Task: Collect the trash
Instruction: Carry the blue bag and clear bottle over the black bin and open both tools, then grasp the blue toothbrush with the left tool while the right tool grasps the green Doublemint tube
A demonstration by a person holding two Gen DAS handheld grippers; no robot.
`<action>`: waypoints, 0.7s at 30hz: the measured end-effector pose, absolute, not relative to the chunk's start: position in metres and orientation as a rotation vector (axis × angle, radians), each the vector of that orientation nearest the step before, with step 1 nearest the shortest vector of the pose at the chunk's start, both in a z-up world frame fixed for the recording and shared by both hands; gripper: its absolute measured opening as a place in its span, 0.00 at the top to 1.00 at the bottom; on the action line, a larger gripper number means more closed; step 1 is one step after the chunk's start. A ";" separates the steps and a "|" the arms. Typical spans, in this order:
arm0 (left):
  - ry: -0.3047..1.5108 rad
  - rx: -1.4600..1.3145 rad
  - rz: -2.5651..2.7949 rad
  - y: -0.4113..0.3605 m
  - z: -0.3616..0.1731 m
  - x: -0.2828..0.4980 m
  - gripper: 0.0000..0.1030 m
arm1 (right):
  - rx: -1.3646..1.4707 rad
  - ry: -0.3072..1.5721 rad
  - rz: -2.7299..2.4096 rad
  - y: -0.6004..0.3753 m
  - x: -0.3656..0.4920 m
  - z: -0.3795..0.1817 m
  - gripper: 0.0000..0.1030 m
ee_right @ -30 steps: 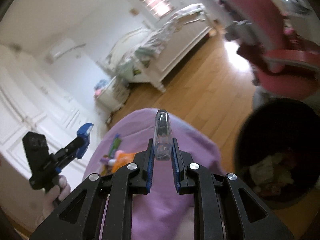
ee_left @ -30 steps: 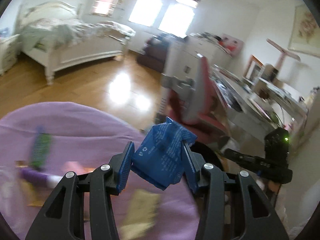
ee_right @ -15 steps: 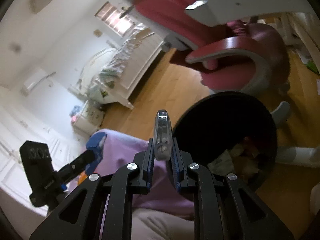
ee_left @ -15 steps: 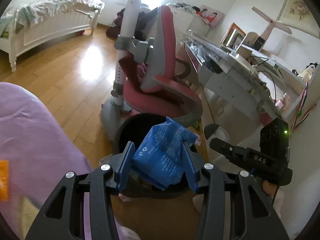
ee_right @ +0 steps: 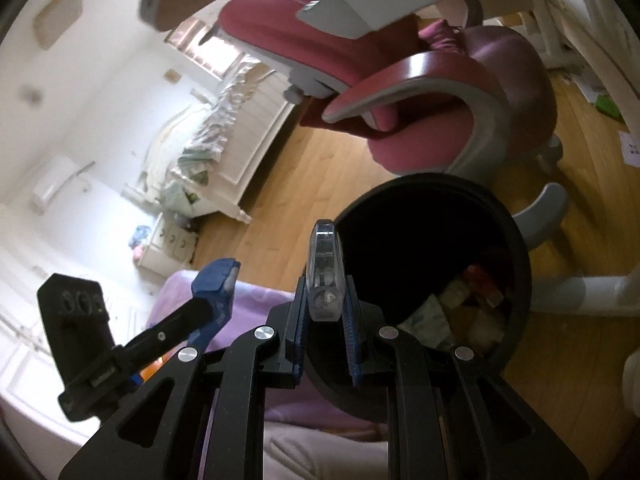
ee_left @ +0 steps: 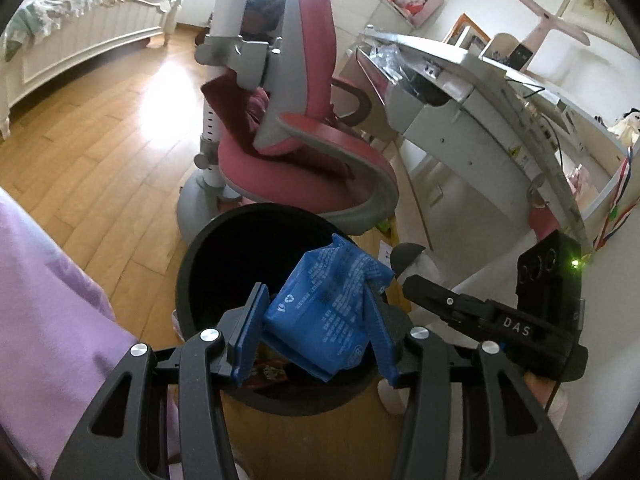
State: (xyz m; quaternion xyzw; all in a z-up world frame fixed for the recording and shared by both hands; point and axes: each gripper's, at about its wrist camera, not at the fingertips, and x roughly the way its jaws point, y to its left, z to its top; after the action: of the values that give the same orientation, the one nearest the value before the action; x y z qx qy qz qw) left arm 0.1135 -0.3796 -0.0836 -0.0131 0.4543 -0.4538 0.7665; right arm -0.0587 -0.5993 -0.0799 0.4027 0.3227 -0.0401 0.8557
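My left tongs [ee_left: 316, 330] have just been opening around the blue wrapper [ee_left: 326, 314], still between the pads above the black bin [ee_left: 192, 264]. My right tongs [ee_right: 324, 312] are pinching a clear plastic piece [ee_right: 325, 276] beside the bin's rim.

A black trash bin [ee_left: 192, 280] stands on the wooden floor [ee_left: 100, 160].

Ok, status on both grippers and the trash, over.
Left gripper just opening, blue wrapper between pads over black bin. Right gripper shut on clear plastic piece. Nothing blocking.
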 end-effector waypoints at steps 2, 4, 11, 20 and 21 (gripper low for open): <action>0.995 -0.017 -0.990 -0.387 -0.085 0.114 0.47 | 0.867 0.683 -0.100 -0.603 -0.061 -0.083 0.83; 1.011 -0.004 -0.975 -0.393 -0.088 0.114 0.19 | 0.899 0.684 -0.124 -0.609 -0.064 -0.087 0.78; 0.983 -0.001 -0.991 -0.383 -0.079 0.102 0.14 | 0.930 0.671 -0.167 -0.611 -0.071 -0.087 0.30; 0.882 -0.099 -0.881 -0.298 -0.041 0.106 0.14 | 0.844 0.721 -0.082 -0.564 -0.045 -0.068 0.30; 0.861 -0.114 -0.842 -0.278 -0.036 0.109 0.14 | 0.829 0.729 -0.068 -0.556 -0.041 -0.066 0.30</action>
State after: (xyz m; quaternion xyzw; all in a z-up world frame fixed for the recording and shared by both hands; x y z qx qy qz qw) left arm 0.1092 -0.2779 -0.0362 -0.0536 0.4045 -0.3959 0.8227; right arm -0.0411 -0.5562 -0.0656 0.3937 0.3462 -0.0323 0.8510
